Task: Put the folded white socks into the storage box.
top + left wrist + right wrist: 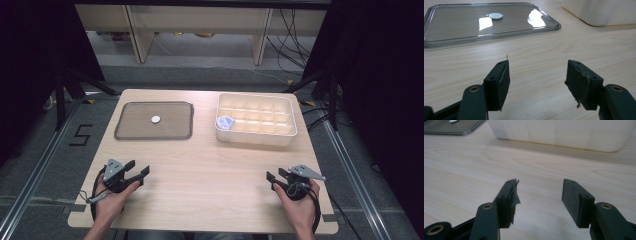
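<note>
gripper (540,195): two black jaws rising from the bottom, set wide apart, nothing between them
left pad (514,200): frayed, torn at its edge
table (474,170): pale wood under the jaws
box (564,132): cream, ahead, top
tray (451,128): dark, top left corner
disc (454,121): white, on tray

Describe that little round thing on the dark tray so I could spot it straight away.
Find the wooden table, then the dark shiny tray on its far left part. Near the tray's middle lies a small white disc, flat and alone, the one pale spot on that dark surface.
</note>
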`<state>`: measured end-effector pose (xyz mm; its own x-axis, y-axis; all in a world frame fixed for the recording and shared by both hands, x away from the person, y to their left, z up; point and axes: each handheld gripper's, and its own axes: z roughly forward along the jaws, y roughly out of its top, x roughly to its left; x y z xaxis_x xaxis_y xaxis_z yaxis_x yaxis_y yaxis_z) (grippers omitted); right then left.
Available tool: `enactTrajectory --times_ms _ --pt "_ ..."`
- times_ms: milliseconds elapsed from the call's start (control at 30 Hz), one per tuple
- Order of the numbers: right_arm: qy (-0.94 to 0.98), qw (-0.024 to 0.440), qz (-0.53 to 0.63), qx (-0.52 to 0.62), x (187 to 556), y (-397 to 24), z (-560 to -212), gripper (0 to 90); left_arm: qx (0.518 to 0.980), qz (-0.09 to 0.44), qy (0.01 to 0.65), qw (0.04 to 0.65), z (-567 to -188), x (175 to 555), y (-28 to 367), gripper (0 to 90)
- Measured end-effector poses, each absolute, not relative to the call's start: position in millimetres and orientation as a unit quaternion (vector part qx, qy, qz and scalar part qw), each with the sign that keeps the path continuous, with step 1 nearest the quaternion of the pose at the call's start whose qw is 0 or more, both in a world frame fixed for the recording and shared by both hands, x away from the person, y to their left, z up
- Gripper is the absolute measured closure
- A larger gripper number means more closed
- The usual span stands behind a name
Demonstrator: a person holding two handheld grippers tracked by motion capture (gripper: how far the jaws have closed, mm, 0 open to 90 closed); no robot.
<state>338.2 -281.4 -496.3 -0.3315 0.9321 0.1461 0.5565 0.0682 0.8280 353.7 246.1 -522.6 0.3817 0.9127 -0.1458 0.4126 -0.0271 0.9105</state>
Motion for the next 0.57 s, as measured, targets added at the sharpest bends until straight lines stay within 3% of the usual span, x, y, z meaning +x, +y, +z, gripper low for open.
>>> enactTrajectory --times_ms 267,567 --pt "0.675 0.26 0.438 0.534 335.8 -285.4 -506.4 44.9 0.664 0.268 0.491 0.496 -522.8 353.3 246.2 35.3" --pt "0.673 0.251 0.434 0.544 333.4 -281.6 -509.0 44.8 0.663 0.275 0.488 0.497 -522.7 352.6 244.5 35.6"
